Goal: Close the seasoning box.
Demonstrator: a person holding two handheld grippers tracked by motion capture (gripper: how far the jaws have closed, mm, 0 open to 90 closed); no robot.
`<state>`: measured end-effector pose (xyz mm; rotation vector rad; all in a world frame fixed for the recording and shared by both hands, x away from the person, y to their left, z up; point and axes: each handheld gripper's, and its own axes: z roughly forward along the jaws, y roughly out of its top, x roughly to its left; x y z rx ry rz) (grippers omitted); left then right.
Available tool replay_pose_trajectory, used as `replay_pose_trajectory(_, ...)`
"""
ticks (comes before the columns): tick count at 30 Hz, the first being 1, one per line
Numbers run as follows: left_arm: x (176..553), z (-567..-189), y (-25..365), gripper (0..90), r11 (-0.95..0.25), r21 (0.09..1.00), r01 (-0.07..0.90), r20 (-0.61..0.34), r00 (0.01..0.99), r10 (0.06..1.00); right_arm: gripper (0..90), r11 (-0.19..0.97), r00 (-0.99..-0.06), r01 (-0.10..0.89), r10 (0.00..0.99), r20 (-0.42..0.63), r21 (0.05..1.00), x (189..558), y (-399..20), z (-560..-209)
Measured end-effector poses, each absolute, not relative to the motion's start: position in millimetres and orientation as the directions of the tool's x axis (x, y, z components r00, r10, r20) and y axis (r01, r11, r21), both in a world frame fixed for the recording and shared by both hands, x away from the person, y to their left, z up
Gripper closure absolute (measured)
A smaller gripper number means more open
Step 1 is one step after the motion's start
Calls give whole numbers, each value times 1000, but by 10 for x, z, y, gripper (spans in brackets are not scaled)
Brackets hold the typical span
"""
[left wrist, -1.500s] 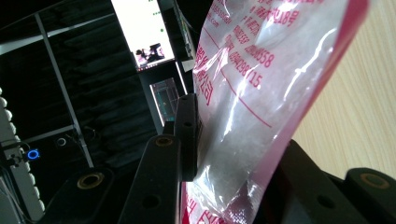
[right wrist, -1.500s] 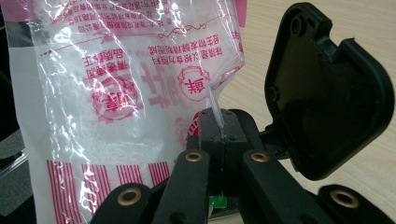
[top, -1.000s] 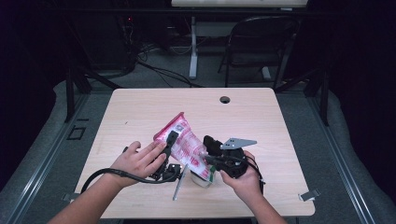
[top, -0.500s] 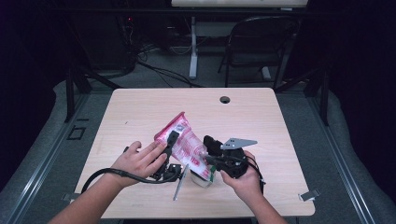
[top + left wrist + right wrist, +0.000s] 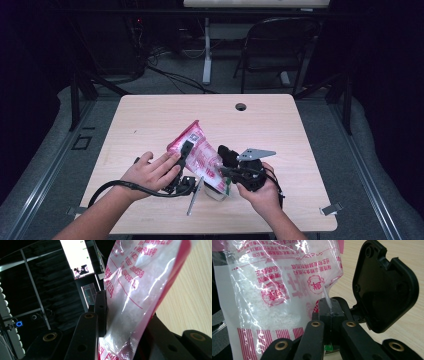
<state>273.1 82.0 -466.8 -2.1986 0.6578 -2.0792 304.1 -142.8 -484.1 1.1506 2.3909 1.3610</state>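
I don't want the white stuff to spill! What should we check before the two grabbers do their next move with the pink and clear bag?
1. Left gripper clamps the pink-and-clear plastic bag of white grains: ok, jaws close on both sides of it.
2. Right gripper pinches the bag's clear edge: ok, shut on a thin fold.
3. Bag lifted off the light wooden table: ok, it stands tilted between the grippers.
4. Bag sealed: cannot tell.
5. Grains settled at the bottom: ok.
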Motion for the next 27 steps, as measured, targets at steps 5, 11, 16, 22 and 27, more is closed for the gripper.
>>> replay_pose_trajectory(5,2731,-4670,817,774,-908,-321,-271,942,8,-335,900,287,-693,538,686,222,792,3042,-1437,-4842)
replay_pose_trajectory(11,2727,-4670,821,777,-909,-319,-267,941,22,-337,900,290,-695,537,684,221,792,3032,-1435,-4839)
replay_pose_trajectory(16,2729,-4682,835,780,-916,-297,-270,949,28,-315,900,286,-694,534,686,219,795,3019,-1439,-4824)
replay_pose_trajectory(22,2724,-4698,851,783,-918,-297,-263,947,45,-319,900,290,-695,533,686,215,794,3013,-1439,-4819)
replay_pose_trajectory(27,2731,-4700,882,787,-925,-278,-258,951,61,-303,900,296,-699,532,682,214,794,3015,-1421,-4804)
